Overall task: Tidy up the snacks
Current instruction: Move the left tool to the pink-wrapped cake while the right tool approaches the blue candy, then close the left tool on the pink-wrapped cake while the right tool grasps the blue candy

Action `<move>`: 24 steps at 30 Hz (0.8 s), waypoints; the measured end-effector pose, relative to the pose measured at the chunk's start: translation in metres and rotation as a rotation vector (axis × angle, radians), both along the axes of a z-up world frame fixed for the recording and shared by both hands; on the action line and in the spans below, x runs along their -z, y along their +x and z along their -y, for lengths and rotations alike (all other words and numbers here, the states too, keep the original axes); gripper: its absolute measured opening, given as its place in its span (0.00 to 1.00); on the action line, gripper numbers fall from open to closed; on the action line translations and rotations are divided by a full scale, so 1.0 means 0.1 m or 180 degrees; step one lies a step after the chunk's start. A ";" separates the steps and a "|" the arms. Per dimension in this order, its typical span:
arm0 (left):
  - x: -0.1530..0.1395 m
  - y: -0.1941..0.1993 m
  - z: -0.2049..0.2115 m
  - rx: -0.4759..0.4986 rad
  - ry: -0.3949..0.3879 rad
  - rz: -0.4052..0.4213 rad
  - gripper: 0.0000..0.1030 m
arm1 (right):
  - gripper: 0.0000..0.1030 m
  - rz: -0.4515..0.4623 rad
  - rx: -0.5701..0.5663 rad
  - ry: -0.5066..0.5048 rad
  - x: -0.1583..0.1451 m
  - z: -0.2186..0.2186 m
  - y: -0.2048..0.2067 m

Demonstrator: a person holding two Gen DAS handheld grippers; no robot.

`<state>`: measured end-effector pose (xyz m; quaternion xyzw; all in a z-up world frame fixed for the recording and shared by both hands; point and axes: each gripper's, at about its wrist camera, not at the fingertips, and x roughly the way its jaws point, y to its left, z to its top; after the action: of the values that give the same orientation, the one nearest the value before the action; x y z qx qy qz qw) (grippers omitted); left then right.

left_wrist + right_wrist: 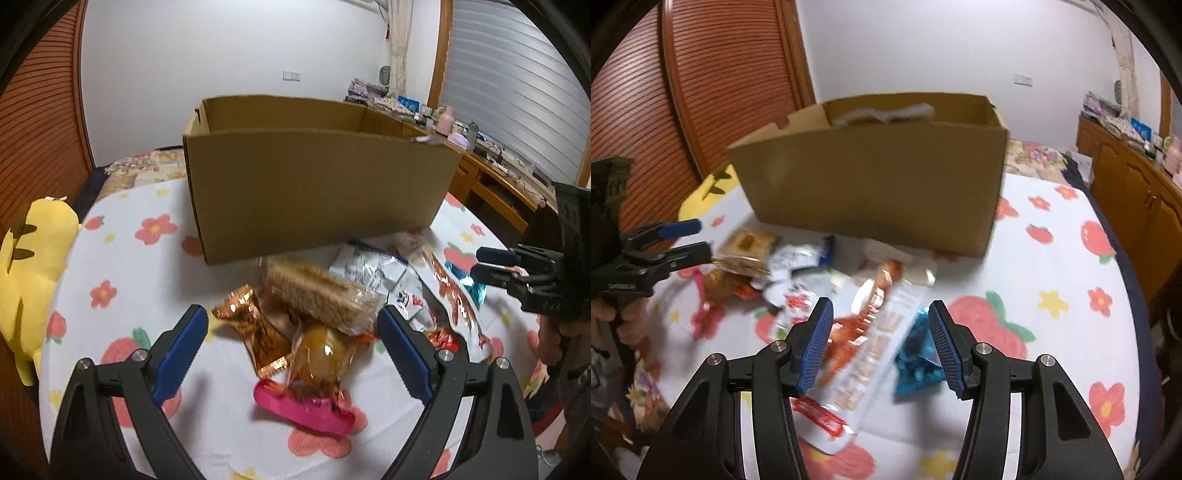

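A heap of snacks lies on the flowered bedspread in front of an open cardboard box. My left gripper is open wide just above a cracker pack, an orange wrapper, a clear amber sweet and a pink wrapper. In the right wrist view my right gripper is open over a long white-and-orange bag, with a blue packet beside its right finger. Neither gripper presses on anything. Something white shows inside the box.
A yellow plush toy lies at the bed's left edge. A cluttered wooden desk and cabinet stand to the right of the bed. A slatted wooden door is behind on the left. Silver and red packets fill the heap's middle.
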<state>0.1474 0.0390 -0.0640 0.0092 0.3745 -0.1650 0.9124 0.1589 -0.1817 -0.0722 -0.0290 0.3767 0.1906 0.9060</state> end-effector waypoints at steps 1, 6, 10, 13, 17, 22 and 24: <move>0.02 0.00 0.00 0.0001 0.0001 -0.0026 0.91 | 0.53 -0.0016 0.0021 -0.0009 0.03 0.04 0.00; 0.05 -0.04 0.03 0.0000 0.0033 -0.0104 0.91 | 0.53 -0.0109 0.0065 -0.0031 0.15 0.14 0.01; 0.06 -0.09 0.05 0.0020 0.0136 -0.0088 0.92 | 0.53 -0.0143 0.0068 -0.0041 0.21 0.16 0.00; 0.07 -0.13 0.07 0.0088 0.0255 -0.0045 0.92 | 0.53 -0.0163 0.0064 -0.0039 0.23 0.17 0.00; 0.05 -0.16 0.10 0.0169 0.0404 -0.0014 0.92 | 0.53 -0.0170 0.0051 -0.0045 0.23 0.16 0.00; 0.01 -0.13 0.11 0.0353 0.0288 -0.0156 0.91 | 0.53 -0.0171 0.0039 -0.0073 0.23 0.15 0.03; -0.01 -0.12 0.12 0.0418 0.0250 -0.0172 0.91 | 0.53 -0.0180 0.0033 -0.0086 0.23 0.14 0.04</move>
<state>0.1356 0.0265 -0.0630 0.0651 0.4037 -0.2098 0.8881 0.1628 -0.1956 -0.0952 -0.0340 0.4048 0.1816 0.8955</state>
